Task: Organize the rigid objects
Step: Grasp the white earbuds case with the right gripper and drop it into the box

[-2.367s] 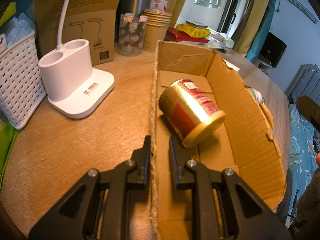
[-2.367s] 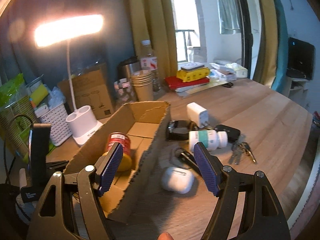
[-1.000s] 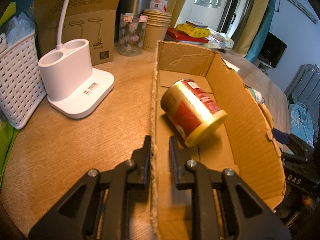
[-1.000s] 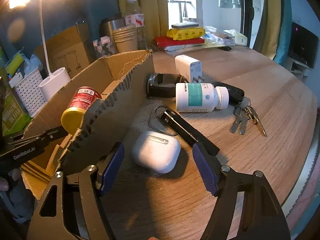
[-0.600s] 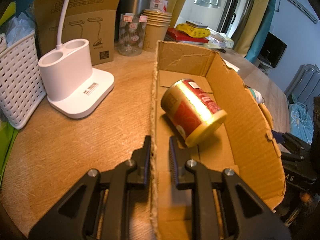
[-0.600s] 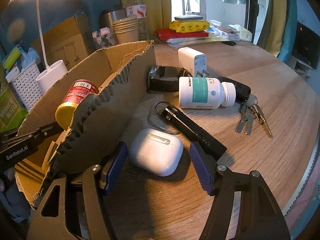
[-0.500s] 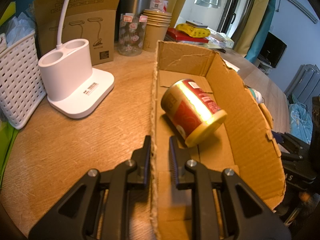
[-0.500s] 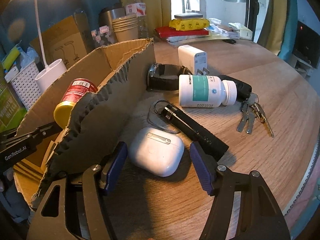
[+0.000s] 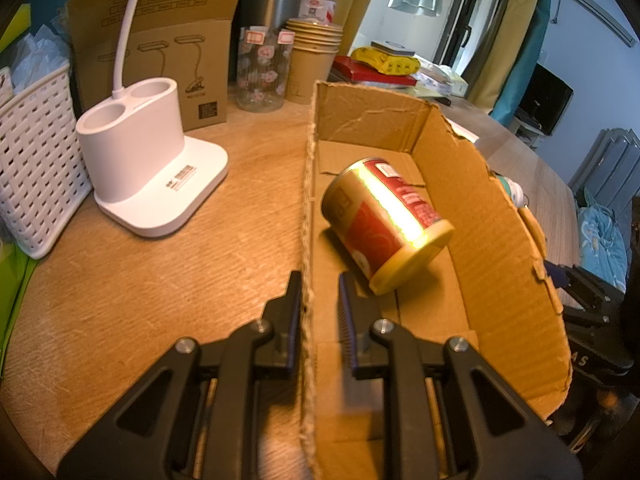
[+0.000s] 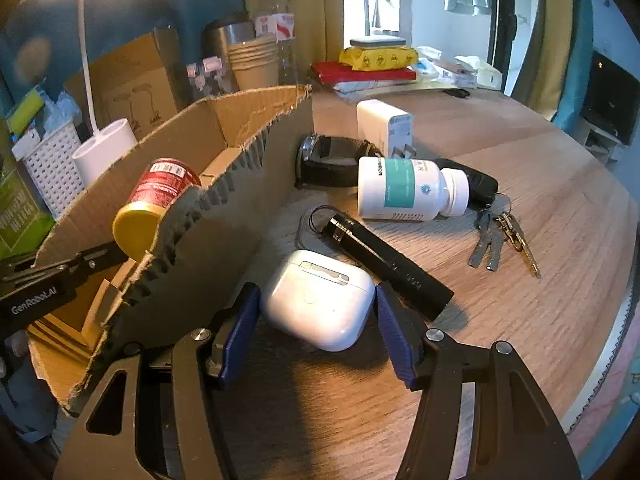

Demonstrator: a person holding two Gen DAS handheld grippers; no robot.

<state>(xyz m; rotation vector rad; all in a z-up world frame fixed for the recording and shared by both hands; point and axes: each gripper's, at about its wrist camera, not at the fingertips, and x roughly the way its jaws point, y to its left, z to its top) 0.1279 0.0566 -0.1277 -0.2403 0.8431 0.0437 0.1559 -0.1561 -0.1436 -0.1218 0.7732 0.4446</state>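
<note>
A wooden tabletop [image 9: 160,280] is carrying a cardboard box [image 9: 492,248]. The left gripper [image 9: 319,300] is pinching the box's near wall; a red can [image 9: 384,224] is lying inside. Right view: just beside the box, the right gripper [image 10: 316,316] is straddling a white earbud case [image 10: 320,300], fingers spread, not squeezing.

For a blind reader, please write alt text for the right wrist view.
The open right gripper straddles a white earbud case on the table, beside a cardboard box holding a can. Behind lie a flashlight, pill bottle and keys.
</note>
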